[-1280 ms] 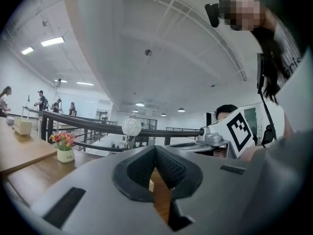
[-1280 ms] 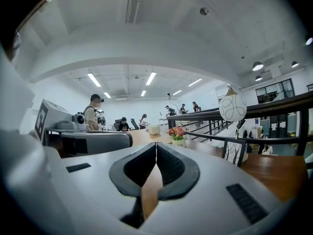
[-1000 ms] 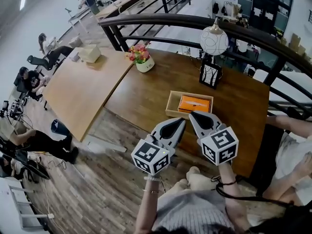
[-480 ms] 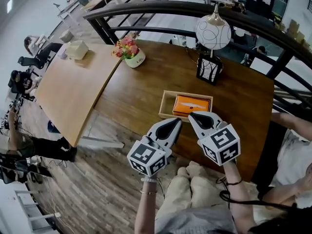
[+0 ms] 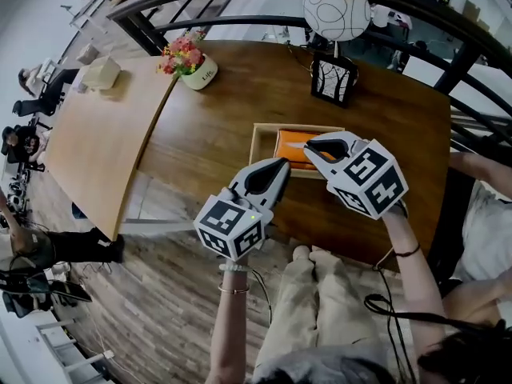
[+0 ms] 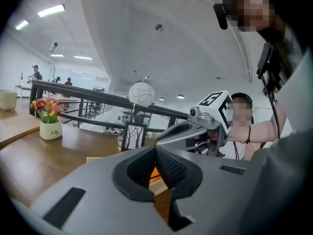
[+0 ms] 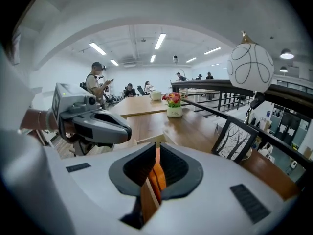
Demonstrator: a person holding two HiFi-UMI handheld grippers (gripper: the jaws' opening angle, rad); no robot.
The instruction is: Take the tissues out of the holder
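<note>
- Dark wooden table (image 5: pixel 216 126) on a railed gallery fills my head view, with a lamp (image 5: pixel 336 8), a framed picture (image 5: pixel 334 80) and a flower pot (image 5: pixel 192 62) along its far side.
- Tissues (image 5: pixel 290 146) (an orange pack) lie in the shallow wooden holder (image 5: pixel 260 138) near the table's front edge, and I judge them untouched.
- What has just changed: both grippers have come forward and down.
- A second ago their tips stopped short of the holder's near rim. Now the right gripper (image 5: pixel 308 146) has its tip over the near part of the pack. The left gripper (image 5: pixel 282 166) has its tip at the near rim, just beside the pack.
- I can't tell whether the right tip touches the pack or hangs just above it.
- Right gripper: jaws pressed together with nothing between them. Through the slit in its own view I see only the orange pack beyond.
- Left gripper: jaws likewise together and empty, with a sliver of orange showing below them.
- The lamp has also slid up to the top edge of the head view since the earlier frames (my camera has tipped in toward the table).
- For the task, the approach looks nearly over, but the grasp has not begun. As I read it, a pair of jaws must open before it can pinch the pack and lift it out.
</note>
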